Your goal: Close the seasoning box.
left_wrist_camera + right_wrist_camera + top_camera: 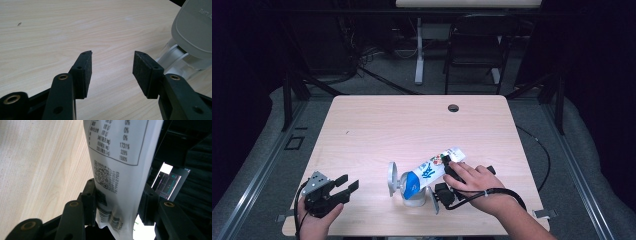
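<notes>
The left gripper is matte black, with a grey three-cornered plate on its top behind the jaws and a thin black cable trailing from its rear. Each jaw is a flat black arm with a brass-ringed pivot at its base, small screw holes further along, and a rectangular, finely textured black pad at its tip. The right gripper has the same black arms, brass bushings and pads; a black cable loops behind it.

L gripper jaws apart; R gripper jaws clamped.
</notes>
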